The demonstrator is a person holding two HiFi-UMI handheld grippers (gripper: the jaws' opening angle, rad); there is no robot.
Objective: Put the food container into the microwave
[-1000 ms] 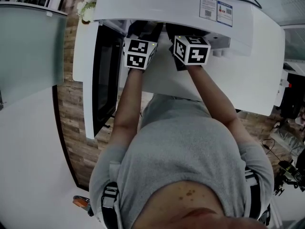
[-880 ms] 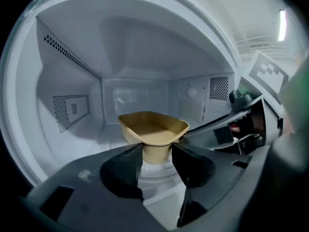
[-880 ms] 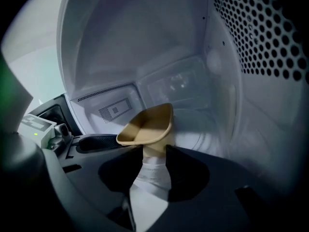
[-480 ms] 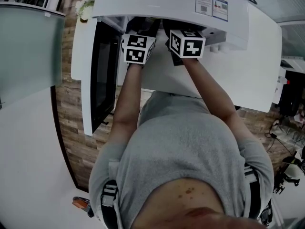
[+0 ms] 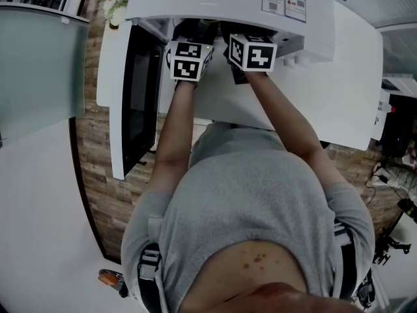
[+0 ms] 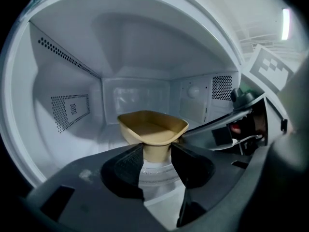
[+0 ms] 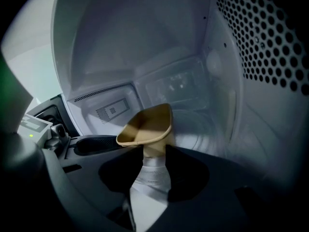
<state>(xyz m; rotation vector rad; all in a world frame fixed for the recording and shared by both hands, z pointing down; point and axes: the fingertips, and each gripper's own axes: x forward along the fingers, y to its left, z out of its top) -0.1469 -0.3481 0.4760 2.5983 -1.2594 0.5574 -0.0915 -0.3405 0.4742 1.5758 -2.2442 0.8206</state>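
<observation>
Our left gripper (image 6: pixel 155 150), its jaws just closing in, and our right gripper (image 7: pixel 154 152) each clamp an edge of the tan food container (image 6: pixel 153 127), which sits inside the microwave (image 6: pixel 72 105). We are placing it. It seems to sit just above the turntable (image 6: pixel 155 174), so next we lower it, then spread both jaws.

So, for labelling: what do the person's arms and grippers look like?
The left gripper and right gripper are dark grey with black textured pads; each carries a white cube of black square markers. Grey short-sleeved T-shirt, arms bare. Left jaws have just been closing, food container between them.
</observation>
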